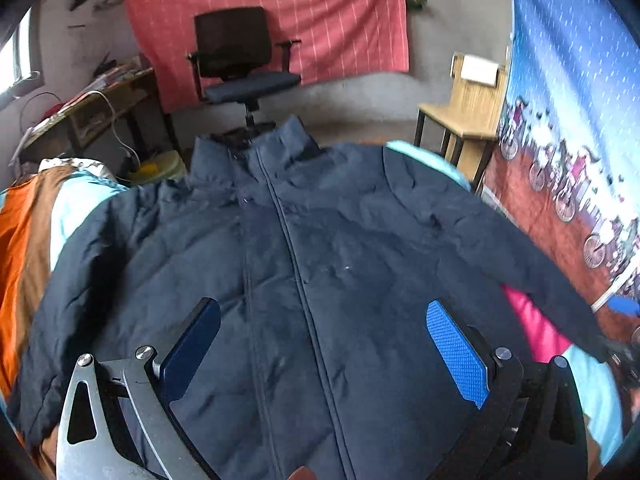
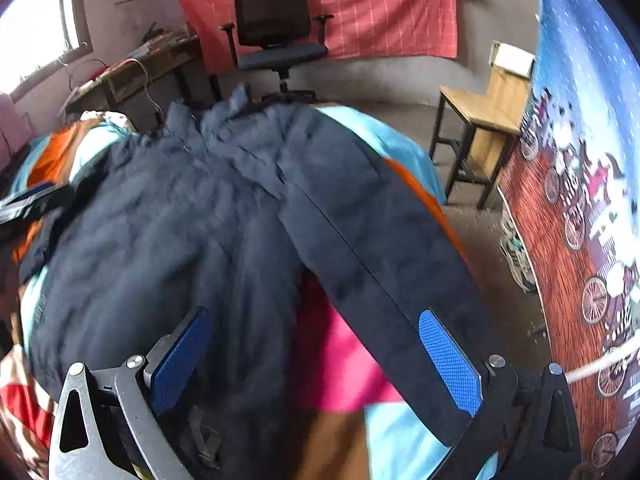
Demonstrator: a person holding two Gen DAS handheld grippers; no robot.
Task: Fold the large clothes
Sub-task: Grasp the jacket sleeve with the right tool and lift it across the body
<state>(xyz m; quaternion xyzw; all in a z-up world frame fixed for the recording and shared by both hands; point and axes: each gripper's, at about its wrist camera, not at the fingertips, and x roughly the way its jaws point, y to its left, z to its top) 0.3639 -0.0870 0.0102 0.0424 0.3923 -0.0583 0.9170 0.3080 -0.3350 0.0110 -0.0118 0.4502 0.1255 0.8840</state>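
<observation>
Navy padded jacket (image 1: 304,264): spread front-up, zipped, collar toward the far edge of a bed cover (image 1: 76,204) in turquoise, orange and pink; one sleeve (image 2: 384,264) runs diagonally along the cover's right edge. Left gripper (image 1: 320,344): jaws wide apart, empty, above the jacket's lower front. Right gripper (image 2: 316,356): jaws wide apart, empty, over the sleeve cuff. Beyond: office chair (image 1: 240,64), wooden chair (image 2: 484,120), bare floor between.

Both wrist views look close down over the jacket (image 1: 304,264) toward the far chair (image 1: 244,60); the right view sits further right.
</observation>
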